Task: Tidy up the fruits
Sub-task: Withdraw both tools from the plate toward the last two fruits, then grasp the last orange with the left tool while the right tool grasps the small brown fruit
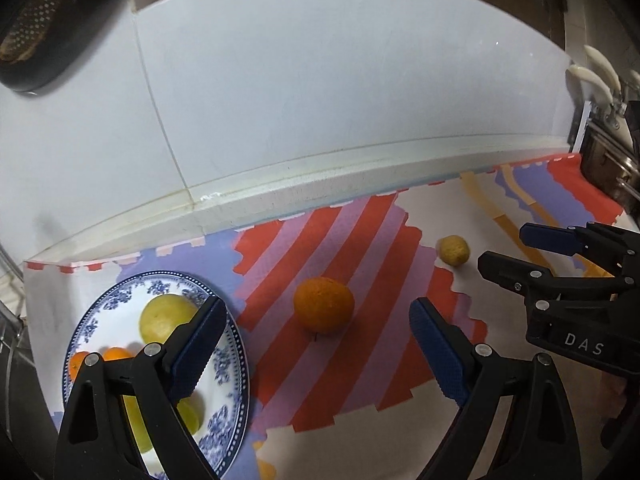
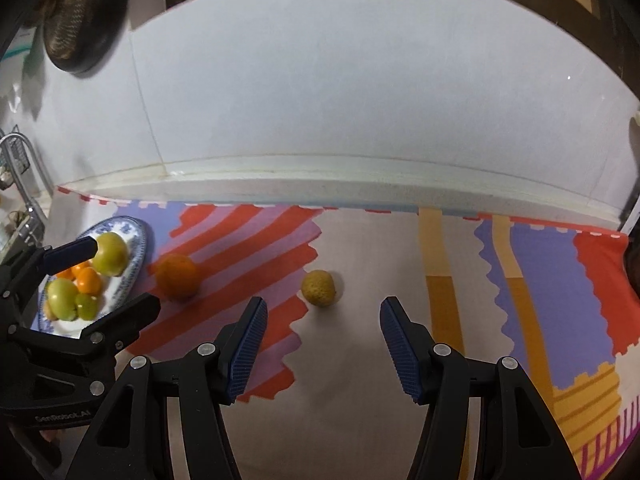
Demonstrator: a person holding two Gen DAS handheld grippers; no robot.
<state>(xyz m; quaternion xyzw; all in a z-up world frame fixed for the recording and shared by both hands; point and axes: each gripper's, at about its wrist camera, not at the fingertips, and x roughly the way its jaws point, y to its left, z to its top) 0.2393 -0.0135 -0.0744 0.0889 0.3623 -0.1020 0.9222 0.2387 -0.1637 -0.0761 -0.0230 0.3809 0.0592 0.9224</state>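
A large orange [image 1: 324,305] lies on the striped mat, just ahead of my left gripper [image 1: 316,344], which is open with nothing between its fingers. To its left a blue-and-white plate [image 1: 168,276] holds green fruits [image 1: 164,316] and small oranges [image 1: 116,354]; my left finger hides part of it. A small yellow fruit [image 2: 319,287] lies alone on the mat, slightly ahead of my right gripper [image 2: 324,340], which is open and empty. The right wrist view also shows the orange [image 2: 178,276], the plate [image 2: 138,248] and the left gripper [image 2: 120,276]. The right gripper [image 1: 516,250] shows at the right edge of the left wrist view.
The patterned mat [image 2: 540,280] covers the counter up to a white ledge [image 2: 320,184] and tiled wall. A dark strainer [image 2: 80,8] hangs at upper left. A faucet [image 2: 24,160] stands at the far left. Pale knife handles [image 1: 592,80] sit at the right.
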